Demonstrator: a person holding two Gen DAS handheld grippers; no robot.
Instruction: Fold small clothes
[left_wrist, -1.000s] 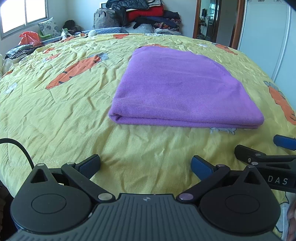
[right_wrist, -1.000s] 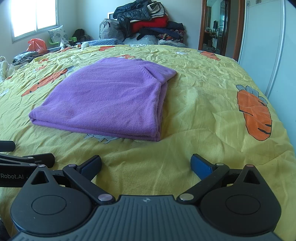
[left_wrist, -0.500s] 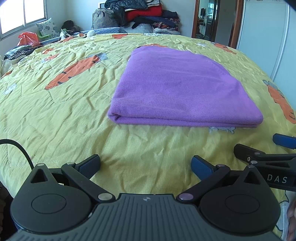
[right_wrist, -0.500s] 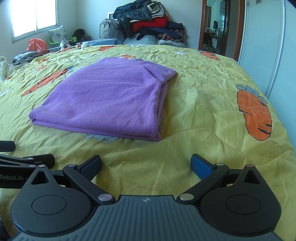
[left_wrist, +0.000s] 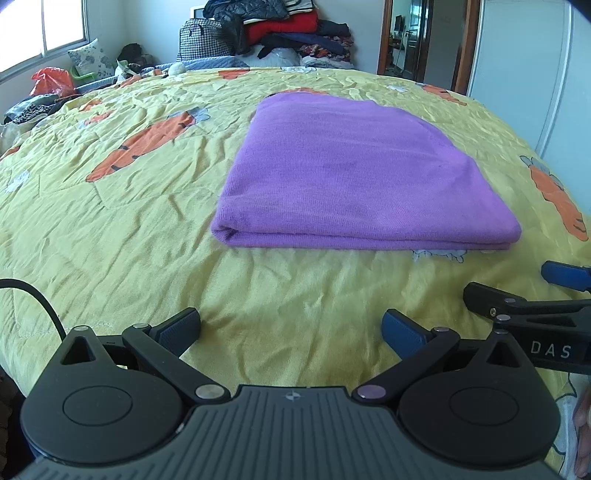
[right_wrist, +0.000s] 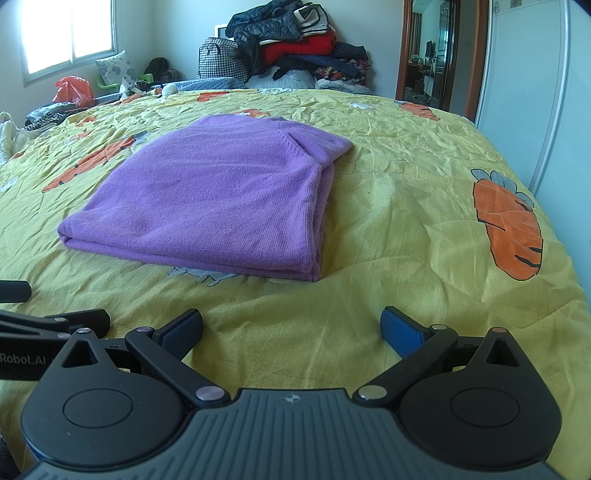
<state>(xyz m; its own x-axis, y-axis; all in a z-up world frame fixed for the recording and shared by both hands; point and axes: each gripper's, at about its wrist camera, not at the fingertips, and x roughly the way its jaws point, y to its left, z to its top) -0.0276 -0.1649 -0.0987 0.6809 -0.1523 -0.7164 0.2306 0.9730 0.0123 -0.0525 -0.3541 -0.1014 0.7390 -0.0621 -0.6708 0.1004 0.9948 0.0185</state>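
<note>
1. Sweater (left_wrist: 354, 177) first: the purple knit lies folded into a flat, layered rectangle on the yellow carrot-print bedspread (left_wrist: 110, 258), straight ahead of both of your claws and well apart from them, with bare quilt between.

2. Your left claw (left_wrist: 291, 326) hangs low over the near edge of the bed with its blue pads spread wide and nothing between them. Your right claw (right_wrist: 291, 325) stands the same way: wide apart, empty.

3. From the left camera the sweater sits ahead and a little to the right; its near folded edge runs crosswise to your fingers, and the rounded near-left corner (left_wrist: 221, 232) is the part closest to that claw.

4. From the right camera the sweater sits ahead and to the left. Its near-right corner (right_wrist: 314, 275), where the layers stack open along the right side, is the part closest to this claw.

5. The long axis seems to run away from you, toward the pile of clothes (right_wrist: 295, 44) at the far wall, though the fisheye makes this hard to judge.

6. Neither claw is clearly nearer; each has its own near corner. If another fold is wanted, I judge it would start from those two corners, lifted away from you; the bundle may already be finished.
</note>
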